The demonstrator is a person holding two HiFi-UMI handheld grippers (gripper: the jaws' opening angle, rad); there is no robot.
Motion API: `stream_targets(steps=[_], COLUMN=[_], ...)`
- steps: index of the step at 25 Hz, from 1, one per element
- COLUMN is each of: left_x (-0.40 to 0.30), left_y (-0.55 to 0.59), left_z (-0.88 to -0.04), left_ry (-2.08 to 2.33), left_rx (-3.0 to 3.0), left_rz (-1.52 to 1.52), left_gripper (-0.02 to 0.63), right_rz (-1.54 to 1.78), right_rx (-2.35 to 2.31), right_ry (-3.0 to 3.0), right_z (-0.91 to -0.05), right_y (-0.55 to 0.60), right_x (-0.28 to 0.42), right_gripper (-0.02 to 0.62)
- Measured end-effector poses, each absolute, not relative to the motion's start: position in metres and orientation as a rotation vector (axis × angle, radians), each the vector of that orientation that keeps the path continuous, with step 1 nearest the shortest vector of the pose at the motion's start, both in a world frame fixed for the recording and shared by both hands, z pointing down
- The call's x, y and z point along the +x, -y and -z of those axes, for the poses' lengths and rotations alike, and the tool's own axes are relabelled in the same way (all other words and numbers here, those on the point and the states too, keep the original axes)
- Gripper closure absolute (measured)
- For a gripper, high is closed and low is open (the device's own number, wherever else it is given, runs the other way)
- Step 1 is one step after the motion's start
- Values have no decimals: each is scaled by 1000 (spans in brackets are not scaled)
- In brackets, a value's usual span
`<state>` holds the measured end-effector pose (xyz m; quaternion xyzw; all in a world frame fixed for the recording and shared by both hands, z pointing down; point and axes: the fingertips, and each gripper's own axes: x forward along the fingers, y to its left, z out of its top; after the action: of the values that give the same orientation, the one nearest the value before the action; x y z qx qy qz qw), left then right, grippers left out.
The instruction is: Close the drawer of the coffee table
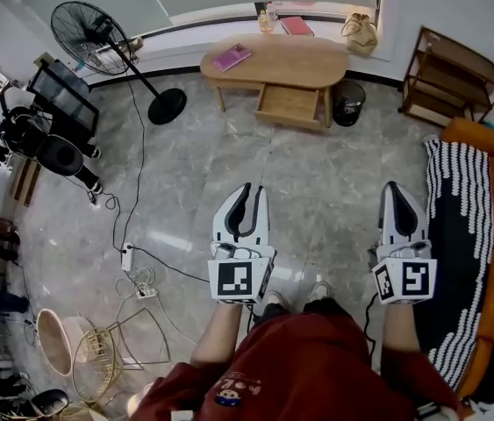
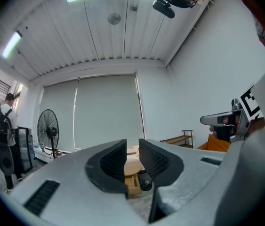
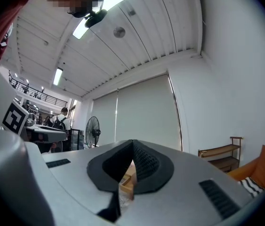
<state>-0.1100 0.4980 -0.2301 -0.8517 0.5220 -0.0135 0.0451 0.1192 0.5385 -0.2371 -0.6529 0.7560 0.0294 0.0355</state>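
An oval wooden coffee table (image 1: 273, 58) stands far ahead by the window wall. Its drawer (image 1: 290, 105) is pulled out toward me. Both grippers are held level over the marble floor, well short of the table. My left gripper (image 1: 248, 188) has a narrow gap between its jaws with nothing in it. In the left gripper view that gap (image 2: 132, 147) frames the table and the drawer (image 2: 132, 185). My right gripper (image 1: 393, 187) is shut and empty, its tips touching (image 3: 132, 143). A strip of the drawer (image 3: 127, 179) shows below those tips.
A black standing fan (image 1: 97, 32) with its round base stands left of the table. A black bin (image 1: 348, 103) sits at the table's right end, a wooden shelf (image 1: 453, 75) beyond it. An orange sofa with a striped blanket (image 1: 466, 235) lines the right side. Cables and a power strip (image 1: 128, 257) lie at the left.
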Motion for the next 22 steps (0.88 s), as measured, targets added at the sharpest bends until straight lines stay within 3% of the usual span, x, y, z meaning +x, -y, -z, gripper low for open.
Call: stream_targets(steps=[7,22], left_x=[-72,-44], left_y=[-499,-465], left_z=[217,196], left_ry=[-1612,-1600], left_rx=[-2649,-2640], left_rz=[69,123], left_gripper=[385,377], right_rz=[-73,0], right_rx=[-1986,-2016], right_ry=[-2328,-2330], right_z=[227,202], right_y=[-538,-503], right_x=[153,185], right_gripper=[598,598])
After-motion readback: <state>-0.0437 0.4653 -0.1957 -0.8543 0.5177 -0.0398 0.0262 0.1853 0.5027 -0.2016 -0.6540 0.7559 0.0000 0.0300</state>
